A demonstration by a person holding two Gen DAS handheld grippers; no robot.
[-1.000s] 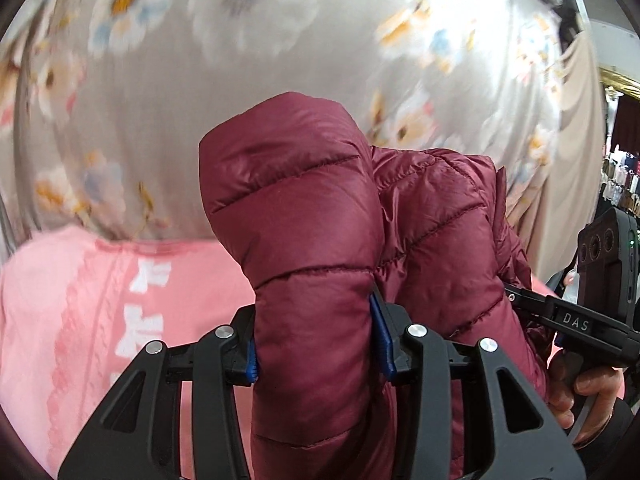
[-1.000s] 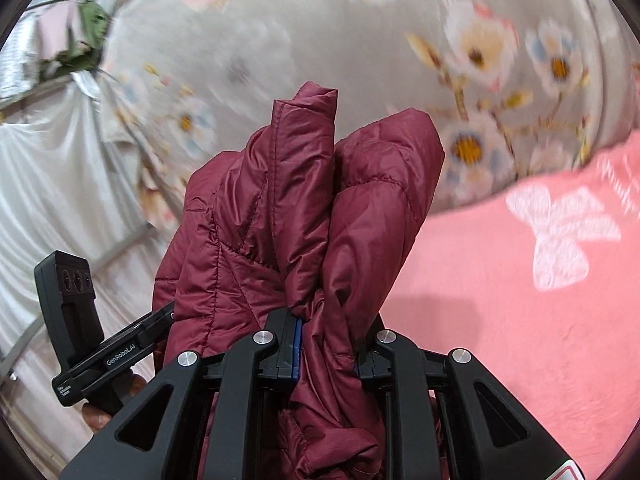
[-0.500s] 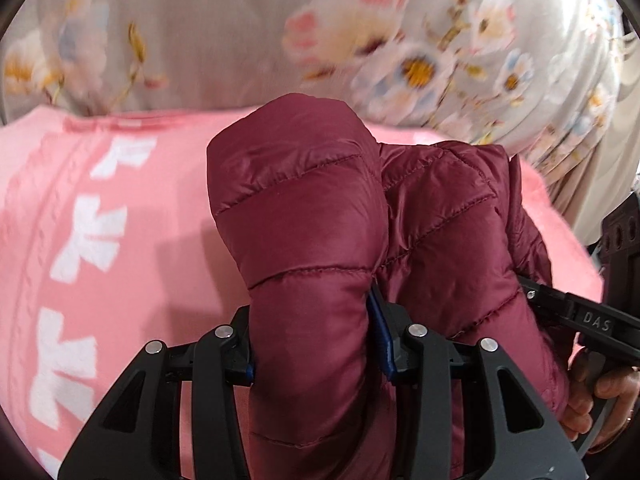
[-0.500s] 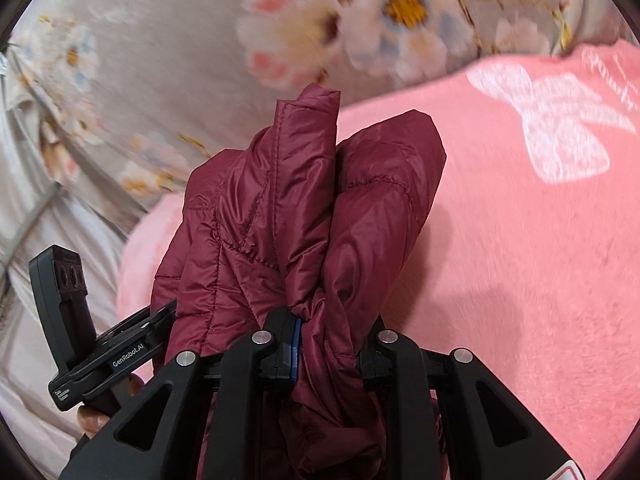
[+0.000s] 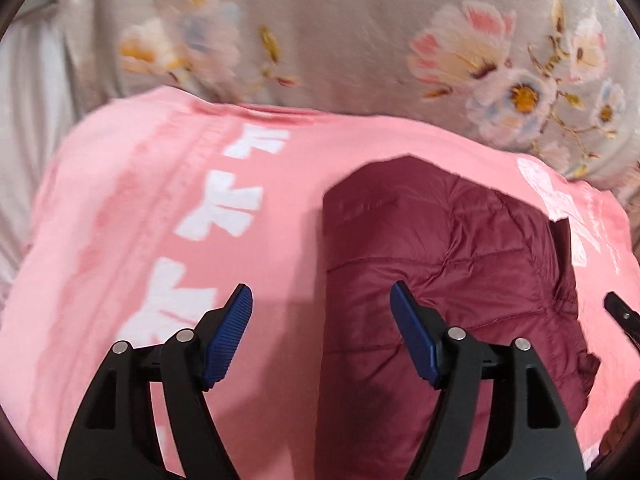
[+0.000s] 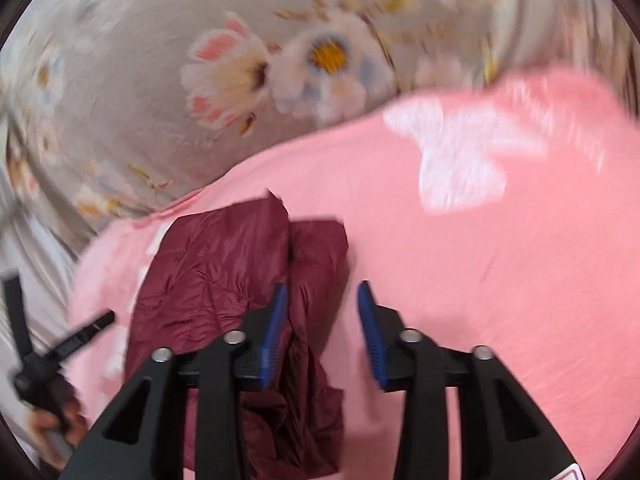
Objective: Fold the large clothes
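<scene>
A folded maroon quilted jacket [image 5: 448,264] lies on a pink blanket [image 5: 120,240] with white bow prints. My left gripper [image 5: 322,312] is open and empty, just above the jacket's left edge. In the right wrist view the jacket [image 6: 224,264] lies left of centre on the pink blanket [image 6: 520,280]. My right gripper [image 6: 322,312] is open and empty over the jacket's right edge. The other gripper's tip shows at the right edge of the left view [image 5: 624,316] and at the left of the right view [image 6: 60,344].
A grey sheet with a flower print [image 5: 400,20] lies beyond the pink blanket; it also shows in the right wrist view [image 6: 140,80]. Pale fabric [image 5: 28,92] hangs at the far left.
Both grippers held the jacket up, carried it down over the pink blanket, then opened and let it go. It now lies flat on the blanket.
</scene>
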